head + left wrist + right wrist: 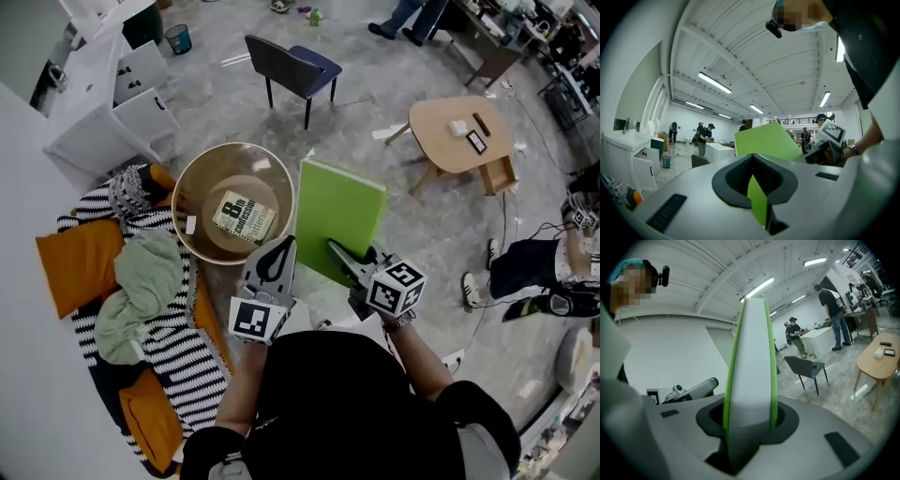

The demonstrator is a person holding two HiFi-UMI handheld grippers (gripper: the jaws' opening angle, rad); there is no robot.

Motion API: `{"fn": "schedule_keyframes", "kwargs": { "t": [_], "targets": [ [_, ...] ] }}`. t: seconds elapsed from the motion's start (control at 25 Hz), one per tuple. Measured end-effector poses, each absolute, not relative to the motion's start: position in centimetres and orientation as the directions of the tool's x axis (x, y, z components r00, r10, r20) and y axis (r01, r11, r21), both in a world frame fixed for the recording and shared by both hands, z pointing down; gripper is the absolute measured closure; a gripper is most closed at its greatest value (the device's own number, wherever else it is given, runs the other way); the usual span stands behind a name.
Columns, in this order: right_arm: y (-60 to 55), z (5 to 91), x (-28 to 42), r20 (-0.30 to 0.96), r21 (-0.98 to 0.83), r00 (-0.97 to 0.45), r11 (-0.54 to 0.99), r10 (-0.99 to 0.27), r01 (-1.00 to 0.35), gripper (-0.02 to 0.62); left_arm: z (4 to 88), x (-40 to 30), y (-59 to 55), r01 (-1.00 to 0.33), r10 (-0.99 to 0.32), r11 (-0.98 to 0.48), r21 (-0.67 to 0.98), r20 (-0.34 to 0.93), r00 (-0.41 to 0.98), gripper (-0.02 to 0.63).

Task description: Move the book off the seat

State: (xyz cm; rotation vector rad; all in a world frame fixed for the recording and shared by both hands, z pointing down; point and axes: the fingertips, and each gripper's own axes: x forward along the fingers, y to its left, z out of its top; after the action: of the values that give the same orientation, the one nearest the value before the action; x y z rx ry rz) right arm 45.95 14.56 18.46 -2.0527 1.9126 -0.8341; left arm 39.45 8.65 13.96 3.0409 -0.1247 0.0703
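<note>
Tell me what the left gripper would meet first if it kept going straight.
The green book it grips: its cover stands across the line ahead. Beyond that, the left gripper seems to skirt the round seat's right rim toward open floor; depth is unclear.

I count two grippers: my left gripper (278, 255) and my right gripper (345, 261). There are two books, one green book (342, 220) between the jaws of both grippers and one printed book (244, 217) just ahead of my left gripper. That second book lies in one round tan seat (192, 202). Well ahead of both grippers stands one dark chair (291, 66). Ahead and to the right of my right gripper is one wooden table (441, 145), with three small things on it. To the left of my left gripper I count at least two orange cushions (80, 262), one striped blanket (173, 347) and one pale green cloth (141, 295). Far ahead on the left is one blue bin (178, 38).
</note>
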Motion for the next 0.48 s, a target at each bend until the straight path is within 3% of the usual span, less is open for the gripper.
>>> {"fn": "schedule_keyframes", "kwargs": {
  "t": [0.48],
  "targets": [
    [4.8, 20.3, 47.0, 0.271, -0.534, -0.044, -0.112, -0.962, -0.838, 0.465, 14.5, 41.2, -0.4, -0.085, -0.082, -0.992, 0.089, 0.032, 0.996, 0.598]
  ]
}}
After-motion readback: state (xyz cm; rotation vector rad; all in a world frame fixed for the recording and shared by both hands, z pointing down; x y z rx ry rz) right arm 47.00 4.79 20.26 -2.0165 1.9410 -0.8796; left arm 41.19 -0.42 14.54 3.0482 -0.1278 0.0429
